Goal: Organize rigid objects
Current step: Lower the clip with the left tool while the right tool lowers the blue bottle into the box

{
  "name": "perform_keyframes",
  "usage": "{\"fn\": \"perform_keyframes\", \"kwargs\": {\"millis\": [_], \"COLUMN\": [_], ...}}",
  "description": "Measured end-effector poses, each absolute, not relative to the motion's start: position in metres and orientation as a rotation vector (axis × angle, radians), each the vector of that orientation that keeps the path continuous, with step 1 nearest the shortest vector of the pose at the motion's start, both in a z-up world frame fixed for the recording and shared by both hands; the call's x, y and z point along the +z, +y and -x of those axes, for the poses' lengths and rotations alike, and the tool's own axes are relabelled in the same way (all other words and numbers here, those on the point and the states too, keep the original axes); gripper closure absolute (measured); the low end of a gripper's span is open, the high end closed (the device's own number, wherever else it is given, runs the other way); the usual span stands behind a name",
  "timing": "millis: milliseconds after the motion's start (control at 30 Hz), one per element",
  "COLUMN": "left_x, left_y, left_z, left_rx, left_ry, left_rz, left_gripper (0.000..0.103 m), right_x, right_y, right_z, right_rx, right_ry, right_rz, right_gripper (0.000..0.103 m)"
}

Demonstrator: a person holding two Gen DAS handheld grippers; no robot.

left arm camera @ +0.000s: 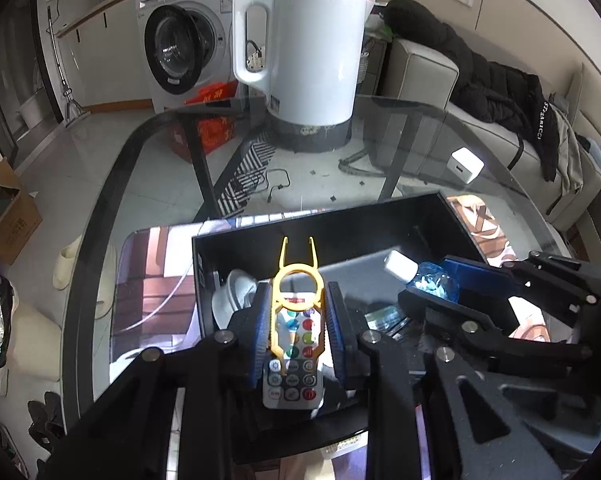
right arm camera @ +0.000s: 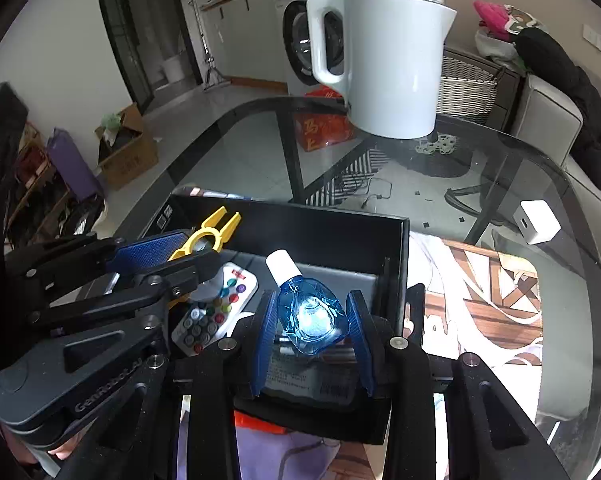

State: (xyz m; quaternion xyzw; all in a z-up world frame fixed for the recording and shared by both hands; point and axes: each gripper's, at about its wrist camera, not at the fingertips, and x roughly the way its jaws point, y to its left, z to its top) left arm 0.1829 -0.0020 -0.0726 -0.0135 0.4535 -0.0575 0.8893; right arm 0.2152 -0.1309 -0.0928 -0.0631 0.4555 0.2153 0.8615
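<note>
A black open box sits on the glass table; it also shows in the right wrist view. My left gripper is shut on a yellow plastic tool and holds it over a white remote lying in the box. My right gripper is shut on a blue bottle with a white cap, held over the box's right part. The bottle and the right gripper also show in the left wrist view. The yellow tool, the remote and the left gripper show in the right wrist view.
A white electric kettle stands at the table's far side. A small white charger cube lies on the glass to the right. A printed mat lies under the box. A washing machine and a sofa stand beyond the table.
</note>
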Motion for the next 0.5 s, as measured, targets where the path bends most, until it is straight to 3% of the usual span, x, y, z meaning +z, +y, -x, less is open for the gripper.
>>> {"fn": "perform_keyframes", "kwargs": {"millis": [300, 400, 467, 500], "left_x": [-0.079, -0.077, -0.073, -0.071], "left_y": [-0.007, -0.008, -0.007, -0.007], "left_z": [-0.179, -0.176, -0.174, -0.172], "left_rx": [-0.121, -0.118, -0.114, -0.109], "left_ry": [0.972, 0.963, 0.952, 0.944], "left_rz": [-0.003, 0.005, 0.014, 0.019], "left_gripper": [0.076, 0.069, 0.054, 0.053], "right_x": [-0.089, -0.087, -0.084, -0.082], "right_y": [-0.134, -0.136, -0.139, -0.142], "right_z": [-0.203, -0.196, -0.193, -0.192], "right_rx": [0.49, 0.486, 0.496, 0.5], "right_ry": [1.027, 1.016, 1.011, 1.006], "right_rz": [0.137, 0.138, 0.123, 0.115], "right_gripper": [0.068, 0.067, 0.067, 0.067]}}
